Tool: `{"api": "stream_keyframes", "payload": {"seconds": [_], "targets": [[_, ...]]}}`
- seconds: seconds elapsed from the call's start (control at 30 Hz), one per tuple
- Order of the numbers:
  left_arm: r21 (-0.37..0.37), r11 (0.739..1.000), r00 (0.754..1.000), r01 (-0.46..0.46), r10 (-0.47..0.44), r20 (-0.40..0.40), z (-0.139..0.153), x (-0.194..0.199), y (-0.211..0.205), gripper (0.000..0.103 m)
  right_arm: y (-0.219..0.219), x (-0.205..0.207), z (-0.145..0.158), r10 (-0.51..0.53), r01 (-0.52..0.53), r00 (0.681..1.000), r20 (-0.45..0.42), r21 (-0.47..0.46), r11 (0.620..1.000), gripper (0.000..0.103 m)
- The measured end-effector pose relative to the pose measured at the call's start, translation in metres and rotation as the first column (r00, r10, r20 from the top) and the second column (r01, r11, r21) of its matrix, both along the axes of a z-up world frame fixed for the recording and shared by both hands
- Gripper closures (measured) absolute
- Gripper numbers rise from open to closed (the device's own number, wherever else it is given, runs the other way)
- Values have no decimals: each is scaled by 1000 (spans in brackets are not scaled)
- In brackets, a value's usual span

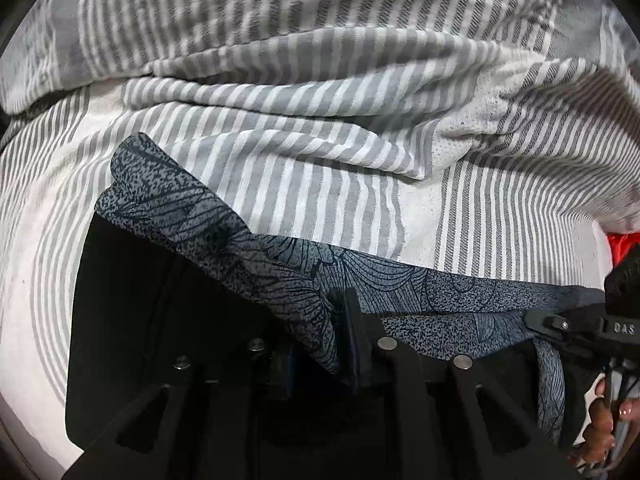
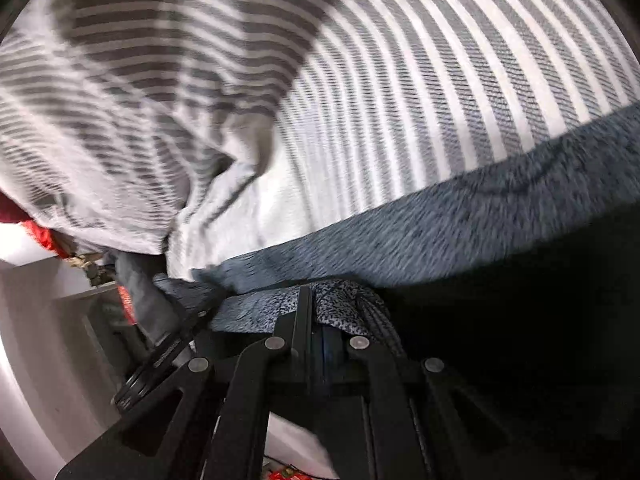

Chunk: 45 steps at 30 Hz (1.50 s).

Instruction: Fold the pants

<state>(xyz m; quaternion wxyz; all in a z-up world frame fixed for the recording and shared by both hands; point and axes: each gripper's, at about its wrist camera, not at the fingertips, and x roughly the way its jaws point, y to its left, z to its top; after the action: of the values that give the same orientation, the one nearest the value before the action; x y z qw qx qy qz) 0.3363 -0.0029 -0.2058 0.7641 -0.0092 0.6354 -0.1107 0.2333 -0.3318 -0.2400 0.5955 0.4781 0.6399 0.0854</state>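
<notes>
The pants [image 1: 192,216] are dark with a grey-blue patterned band along the edge. In the left wrist view my left gripper [image 1: 344,312] is shut on that patterned edge and holds it above the striped bedding. My right gripper [image 1: 560,322] shows at the right of that view, gripping the same edge further along. In the right wrist view my right gripper [image 2: 316,304] is shut on the bunched patterned fabric of the pants [image 2: 460,224]. The left gripper [image 2: 192,312] shows at the lower left there. The dark body of the pants hangs below both grippers.
Grey and white striped bedding [image 1: 320,128] lies rumpled under and beyond the pants, with a raised fold across the middle. It also fills the right wrist view [image 2: 400,80]. Something red [image 2: 40,236] and a white surface [image 2: 40,340] lie past the bed's edge.
</notes>
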Motion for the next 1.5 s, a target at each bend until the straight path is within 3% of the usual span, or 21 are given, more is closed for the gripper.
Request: {"api": "stream_keyframes", "payload": {"seconds": [0.17, 0.23, 0.27, 0.3, 0.33, 0.37, 0.4, 0.5, 0.7, 0.8, 0.93, 1.03, 1.1, 1.17, 1.23, 1.27, 1.37, 1.5], "targets": [[9, 999, 999, 39, -39, -10, 18, 0, -6, 81, 0, 5, 3, 14, -14, 1000, -11, 13, 1000, 97], [-8, 998, 998, 63, -63, 4, 31, -5, -4, 79, -3, 7, 6, 8, -8, 1000, 1, 41, 999, 81], [-11, 997, 997, 82, -82, 13, 38, -6, -3, 76, -4, 8, 9, 2, -3, 1000, 14, 69, 998, 53], [6, 995, 994, 96, -97, 46, 47, -7, -3, 68, -3, 11, 13, -6, 3, 999, 32, 110, 994, 25], [29, 994, 992, 102, -104, 75, 55, -9, -2, 42, -2, 14, 19, -10, 4, 999, 43, 130, 991, 16], [60, 993, 987, 105, -111, 118, 66, -9, -1, 29, 1, 18, 24, 4, -9, 999, 43, 117, 993, 11], [69, 992, 981, 107, -117, 152, 74, -9, 1, 19, 4, 21, 26, 19, -24, 999, 40, 106, 994, 11], [147, 981, 969, 127, -155, 193, 85, -8, 5, 19, 9, 23, 32, 31, -32, 999, 20, 81, 996, 10], [243, 944, 953, 225, -265, 146, 64, -43, -5, 19, 1, 0, 80, 79, -70, 992, 101, -86, 994, 10], [229, 934, 943, 273, -307, 129, 60, -68, -14, 19, -20, -47, 106, 38, -20, 994, 106, -163, 986, 10], [179, 904, 908, 389, -408, 91, 58, -107, -44, 19, -47, -141, 118, -137, 144, 989, 58, -133, 981, 10], [141, 869, 871, 474, -486, 73, 56, -132, -71, 19, -54, -227, 116, -323, 323, 946, 13, -85, 943, 10], [115, 835, 833, 538, -547, 83, 57, -151, -90, 19, -54, -294, 111, -478, 476, 878, -24, -48, 878, 10], [88, 787, 782, 611, -617, 87, 57, -173, -109, 19, -50, -359, 98, -629, 629, 773, -79, -34, 777, 10], [45, 744, 740, 667, -668, 79, 56, -193, -123, 19, -41, -411, 85, -725, 723, 681, -104, -64, 688, 10], [35, 718, 715, 695, -695, 78, 56, -205, -131, 19, -36, -434, 79, -751, 743, 651, -111, -108, 660, 10], [23, 659, 655, 752, -751, 80, 56, -231, -142, 19, -29, -479, 54, -781, 763, 611, -130, -168, 624, 10], [18, 620, 618, 785, -784, 52, 48, -252, -155, 19, -37, -504, 37, -775, 742, 622, -109, -235, 628, 13]]}}
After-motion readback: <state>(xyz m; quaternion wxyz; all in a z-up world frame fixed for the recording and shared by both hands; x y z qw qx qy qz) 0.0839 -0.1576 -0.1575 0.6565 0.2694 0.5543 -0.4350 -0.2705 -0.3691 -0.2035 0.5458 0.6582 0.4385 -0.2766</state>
